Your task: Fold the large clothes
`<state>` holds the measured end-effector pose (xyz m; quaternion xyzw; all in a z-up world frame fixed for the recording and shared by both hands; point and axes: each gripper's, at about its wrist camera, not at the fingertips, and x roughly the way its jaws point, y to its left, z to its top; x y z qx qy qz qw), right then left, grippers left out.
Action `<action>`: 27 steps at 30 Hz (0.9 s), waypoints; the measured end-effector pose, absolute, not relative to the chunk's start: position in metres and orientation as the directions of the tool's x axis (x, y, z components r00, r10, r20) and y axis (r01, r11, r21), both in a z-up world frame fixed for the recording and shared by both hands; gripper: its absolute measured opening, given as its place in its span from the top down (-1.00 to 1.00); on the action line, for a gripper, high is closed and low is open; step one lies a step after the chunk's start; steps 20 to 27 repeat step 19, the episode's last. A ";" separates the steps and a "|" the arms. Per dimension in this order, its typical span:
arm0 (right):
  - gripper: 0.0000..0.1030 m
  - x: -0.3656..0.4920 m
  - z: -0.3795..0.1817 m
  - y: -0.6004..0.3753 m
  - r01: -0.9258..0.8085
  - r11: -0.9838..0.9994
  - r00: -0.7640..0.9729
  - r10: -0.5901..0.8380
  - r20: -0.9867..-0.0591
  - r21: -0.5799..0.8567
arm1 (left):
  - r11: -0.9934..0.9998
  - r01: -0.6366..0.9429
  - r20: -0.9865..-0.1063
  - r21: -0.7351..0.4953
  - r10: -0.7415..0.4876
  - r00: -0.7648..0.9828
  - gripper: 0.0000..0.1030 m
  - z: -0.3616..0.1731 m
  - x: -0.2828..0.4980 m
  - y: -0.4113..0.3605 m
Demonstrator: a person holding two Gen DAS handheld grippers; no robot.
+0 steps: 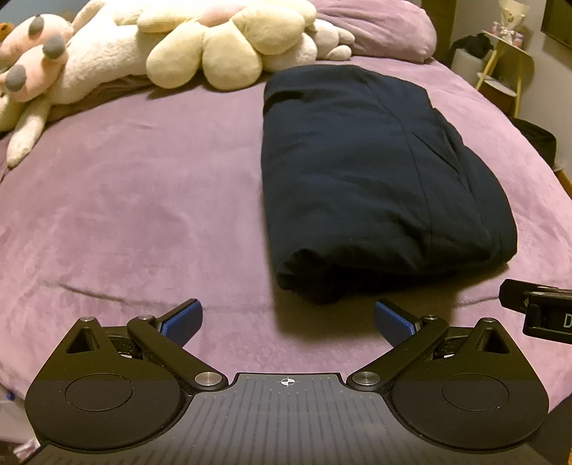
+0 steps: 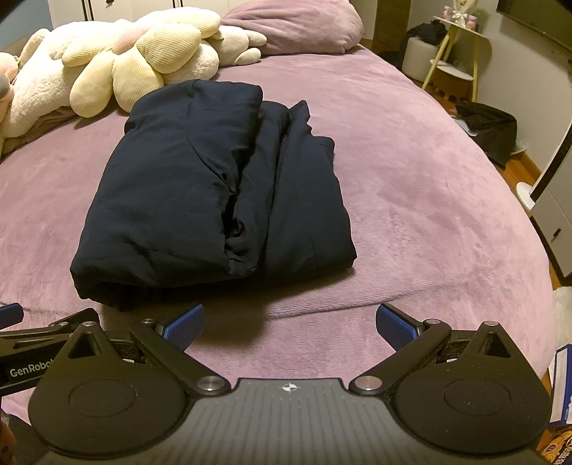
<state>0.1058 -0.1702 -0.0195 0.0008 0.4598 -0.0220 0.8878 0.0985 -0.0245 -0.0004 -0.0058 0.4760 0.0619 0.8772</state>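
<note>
The folded garment is lying on the bed, long axis running near to far. Both the left gripper and right gripper are hovering released, grasping nothing.

The folded dark navy garment lies on the purple plush bedspread, mid-bed. Behind it, along the head edge, sit the cream flower-shaped plush cushion and white stuffed animal, with the purple pillow to their right.
</note>
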 end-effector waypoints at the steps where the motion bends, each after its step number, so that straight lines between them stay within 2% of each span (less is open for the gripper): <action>1: -0.98 0.106 -0.019 -0.170 0.040 0.999 0.576 -0.038 -0.816 -0.019 | 0.992 -0.114 -0.835 0.048 0.103 0.540 -1.00 0.000 0.099 -0.024; 27: -0.98 0.104 -0.018 -0.168 0.049 0.999 0.581 -0.045 -0.813 -0.021 | 0.993 -0.094 -0.824 0.078 0.117 0.554 -1.00 0.003 0.098 -0.030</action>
